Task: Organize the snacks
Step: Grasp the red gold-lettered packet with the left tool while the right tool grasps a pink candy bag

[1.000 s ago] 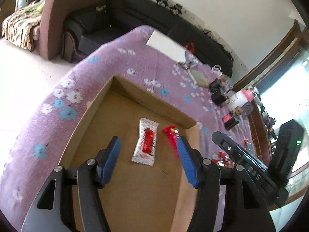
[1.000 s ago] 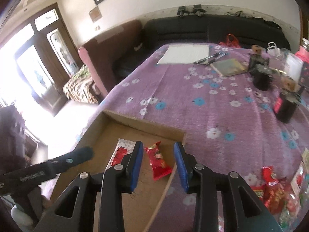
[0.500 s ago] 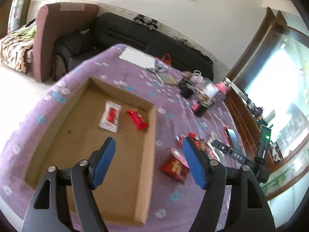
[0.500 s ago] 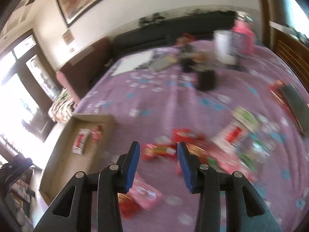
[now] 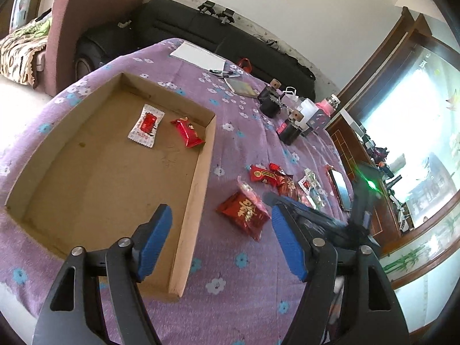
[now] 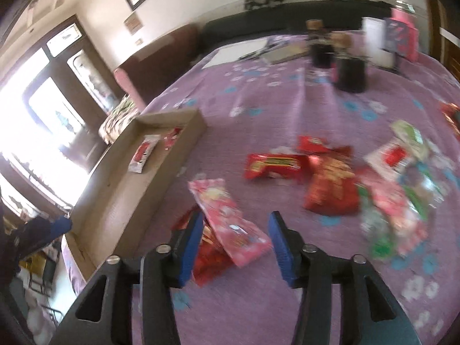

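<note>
1. While both tools hang over the purple floral cloth [image 5: 238, 143], the left gripper [image 5: 221, 238] has its blue pads spread wide with nothing between them; it sits above the near right wall of the cardboard tray [image 5: 201, 178].
2. Right gripper [image 6: 234, 244] also has pads apart and grips nothing; a pink snack packet [image 6: 230, 221] lies on the cloth in line with the gap, on top of a red foil packet [image 6: 211, 261]. Contact with the pads can't be told, as this view is blurred.
3. Tray holds two snacks near its far right corner: a white-and-red wrapper [image 5: 146, 126] and a small red packet [image 5: 188, 136] just beside it, not touching.
4. Loose snacks sit on the cloth right of the tray: a big red packet with gold print [image 5: 244, 212] closest, then a long red bar [image 6: 274, 165], an orange-red bag [image 6: 332, 187] and mixed white, green and pink packets [image 6: 402, 172] farther right.
5. Far end of the table: dark jars [image 5: 270, 100], white paper [image 5: 198, 56], pens [image 5: 222, 72], pink bottle [image 5: 327, 105].
6. Black sofa [image 5: 201, 28] behind the table.
</note>
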`<state>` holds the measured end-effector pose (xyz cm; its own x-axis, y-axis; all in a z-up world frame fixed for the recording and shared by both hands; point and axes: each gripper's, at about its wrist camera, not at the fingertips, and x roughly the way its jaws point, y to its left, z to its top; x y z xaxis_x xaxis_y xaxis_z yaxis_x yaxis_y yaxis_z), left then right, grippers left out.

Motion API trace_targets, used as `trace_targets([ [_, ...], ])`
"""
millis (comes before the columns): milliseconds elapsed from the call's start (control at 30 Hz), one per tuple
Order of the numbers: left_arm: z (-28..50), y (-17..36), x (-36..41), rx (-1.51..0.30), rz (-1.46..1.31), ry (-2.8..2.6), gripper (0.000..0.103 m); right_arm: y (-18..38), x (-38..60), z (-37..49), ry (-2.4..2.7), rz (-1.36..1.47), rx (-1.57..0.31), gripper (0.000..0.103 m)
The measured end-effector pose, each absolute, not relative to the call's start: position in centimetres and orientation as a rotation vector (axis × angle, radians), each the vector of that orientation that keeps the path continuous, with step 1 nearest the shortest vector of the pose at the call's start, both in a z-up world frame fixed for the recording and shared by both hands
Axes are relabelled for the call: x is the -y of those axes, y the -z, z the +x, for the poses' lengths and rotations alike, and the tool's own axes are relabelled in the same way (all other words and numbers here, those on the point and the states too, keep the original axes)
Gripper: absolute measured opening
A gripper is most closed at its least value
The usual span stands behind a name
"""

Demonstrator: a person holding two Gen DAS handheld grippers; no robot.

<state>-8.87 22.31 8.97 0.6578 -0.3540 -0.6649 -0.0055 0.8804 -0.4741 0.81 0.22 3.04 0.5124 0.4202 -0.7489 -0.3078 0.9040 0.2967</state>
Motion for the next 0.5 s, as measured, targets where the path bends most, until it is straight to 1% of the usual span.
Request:
trace_targets([
  [200,-9.5,-9.5,-22.0,-0.825,-0.443,0.2,0.071,-1.3,-3.3,2.8,-0.399,-0.001,-0.987,0.051],
  [267,-9.5,-9.5,-21.7,-0.825,-0.431,0.206,0.071,-0.9,-2.9,2.9,-0.394,0.014,-0.995,0.029],
  [367,-9.2,-9.3,-20.6,-0.839,-0.414,0.225,0.071,-0.8,-0.9,2.8,-0.338,0.068,-0.998,0.026],
  [500,-8.6,-8.8,-18.4,-0.864,-0.373,0.264,0.071,-0.8,2.9,2.1,-0.275,0.15,-0.99,0.026],
])
